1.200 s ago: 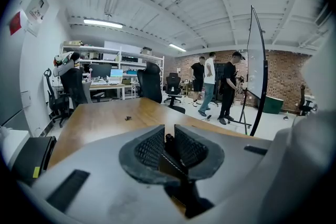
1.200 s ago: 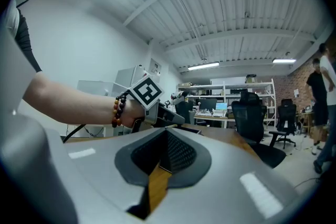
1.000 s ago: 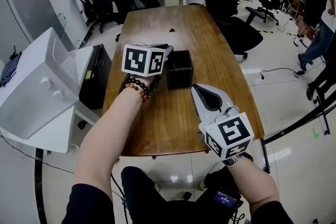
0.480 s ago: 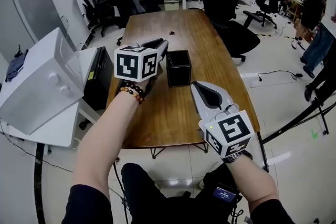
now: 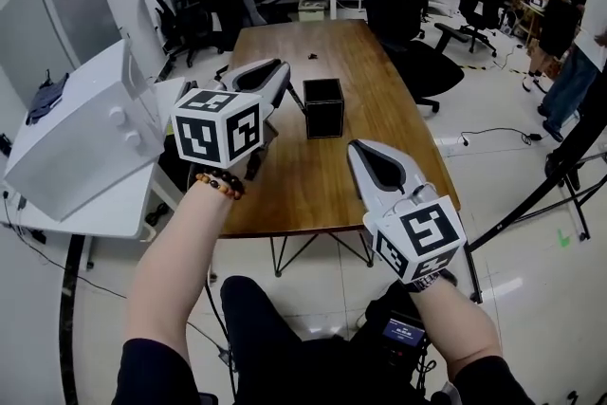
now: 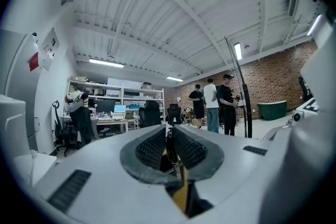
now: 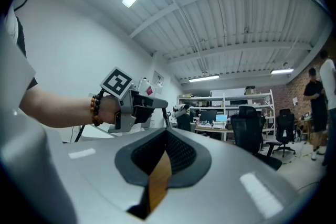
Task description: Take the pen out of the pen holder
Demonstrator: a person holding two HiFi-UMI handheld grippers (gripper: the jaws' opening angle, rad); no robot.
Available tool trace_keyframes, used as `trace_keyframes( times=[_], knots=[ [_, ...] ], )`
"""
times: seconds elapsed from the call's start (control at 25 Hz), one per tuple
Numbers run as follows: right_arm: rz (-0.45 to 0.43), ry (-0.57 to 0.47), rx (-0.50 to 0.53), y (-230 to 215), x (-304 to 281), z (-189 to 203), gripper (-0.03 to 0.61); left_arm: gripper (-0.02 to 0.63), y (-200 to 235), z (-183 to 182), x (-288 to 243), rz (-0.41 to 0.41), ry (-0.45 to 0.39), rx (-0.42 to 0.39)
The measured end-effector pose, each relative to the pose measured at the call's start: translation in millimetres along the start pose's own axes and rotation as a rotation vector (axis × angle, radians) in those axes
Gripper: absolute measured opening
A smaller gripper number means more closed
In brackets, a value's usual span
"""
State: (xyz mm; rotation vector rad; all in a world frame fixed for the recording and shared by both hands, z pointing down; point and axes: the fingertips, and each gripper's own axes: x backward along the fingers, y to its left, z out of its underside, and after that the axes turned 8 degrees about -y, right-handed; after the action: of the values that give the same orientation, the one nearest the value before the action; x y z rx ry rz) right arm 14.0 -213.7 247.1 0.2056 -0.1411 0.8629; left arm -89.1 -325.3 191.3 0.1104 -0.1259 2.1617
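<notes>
Left gripper [image 6: 169,132] had its fingers pinched almost shut on the pen [image 6: 172,157], which stood upright between the pads. The pen holder [image 5: 323,107] sat on the bench [image 5: 379,138] below and just ahead of those fingertips, and the pen was too thin to tell whether its lower end was fully clear of the rim. Right gripper [image 7: 167,132] had its fingers together on nothing, well back from the holder. I'd have kept the pinch firm and the pen vertical, lifting straight until it cleared before going sideways.

Left gripper [image 5: 275,71] has risen; pen [image 6: 169,147] now clear of pen holder [image 5: 323,106]
</notes>
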Motion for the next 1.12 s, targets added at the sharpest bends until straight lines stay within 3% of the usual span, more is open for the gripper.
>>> trace_keyframes(
  times=[0.32, 0.56, 1.12],
  knots=[
    [-0.006, -0.021, -0.005, 35, 40, -13, 0.002, 0.051, -58, -7, 77, 0.059, -0.062, 0.014],
    [-0.014, -0.013, -0.019, 58, 62, -7, 0.002, 0.051, -96, 12, 119, 0.091, -0.081, 0.061],
    [0.002, 0.01, -0.057, 69, 81, 13, 0.002, 0.051, -147, 50, 157, 0.092, -0.08, 0.0]
  ],
)
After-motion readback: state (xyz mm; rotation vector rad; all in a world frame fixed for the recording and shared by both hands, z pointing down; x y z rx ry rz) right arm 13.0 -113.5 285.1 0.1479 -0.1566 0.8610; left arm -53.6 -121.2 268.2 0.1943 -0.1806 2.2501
